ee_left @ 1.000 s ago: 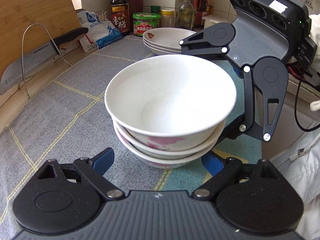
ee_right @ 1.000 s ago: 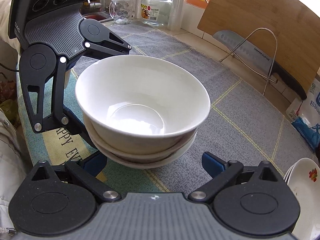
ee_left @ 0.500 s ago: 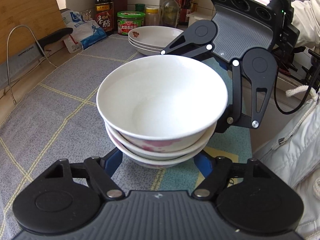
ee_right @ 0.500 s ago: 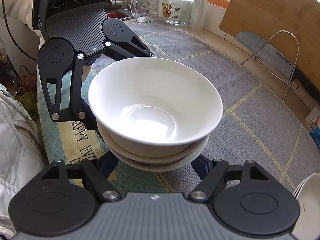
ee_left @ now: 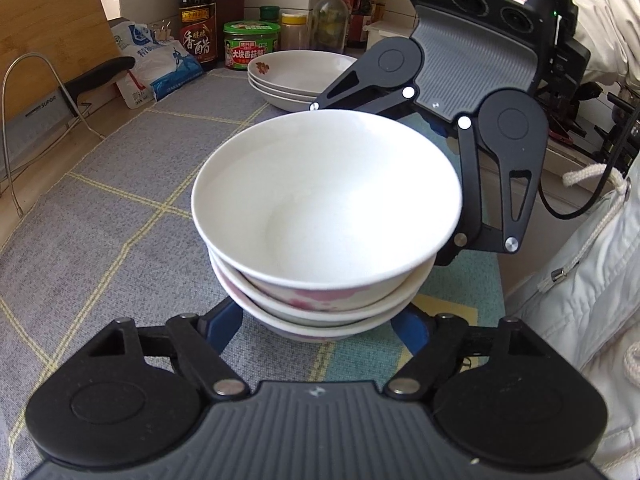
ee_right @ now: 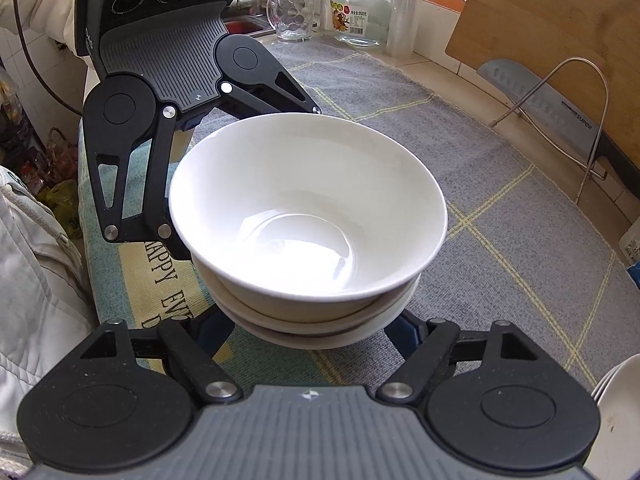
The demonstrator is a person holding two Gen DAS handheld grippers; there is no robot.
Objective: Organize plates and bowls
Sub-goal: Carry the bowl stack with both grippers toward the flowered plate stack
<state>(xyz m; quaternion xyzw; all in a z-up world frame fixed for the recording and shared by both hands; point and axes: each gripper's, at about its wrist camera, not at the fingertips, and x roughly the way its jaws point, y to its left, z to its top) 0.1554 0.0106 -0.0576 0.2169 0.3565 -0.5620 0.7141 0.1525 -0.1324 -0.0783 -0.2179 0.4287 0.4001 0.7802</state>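
Three bowls (ee_left: 326, 216) sit nested in one stack, mouths up, the stack's axis upright with a slight lean, on a grey mat (ee_left: 100, 216) crossed by yellow lines. The top bowl is plain white; the two below it show pink flower marks on their walls in the left wrist view.

Two grippers flank the stack from opposite sides. The left gripper (ee_left: 320, 326) points down at a slant, its two blue fingers (ee_left: 224, 326) reaching under the rim of the lowest bowl, one on each side of the stack's base. Its jaws are opening slightly, with the base between them; the pads lie against the bowl wall, so the grip holds. The right gripper (ee_right: 310, 332) comes in from the far side at a like slant, its fingers (ee_right: 404, 332) likewise set either side of the base under the lowest rim. Its jaws too are easing open a little, yet they press on the bowl.

In each wrist view the other gripper stands just beyond the stack, its linkage close to the top bowl's far rim.

Beyond the left jaws, past the bowls, three plates (ee_left: 298, 76) lie stacked, well apart from the bowls. A knife (ee_right: 536, 100) leans on a wire rack (ee_right: 560, 92) against a cutting board (ee_right: 560, 24), off to one side of the jaws. A person's white sleeve (ee_left: 600, 36) shows behind the right gripper.
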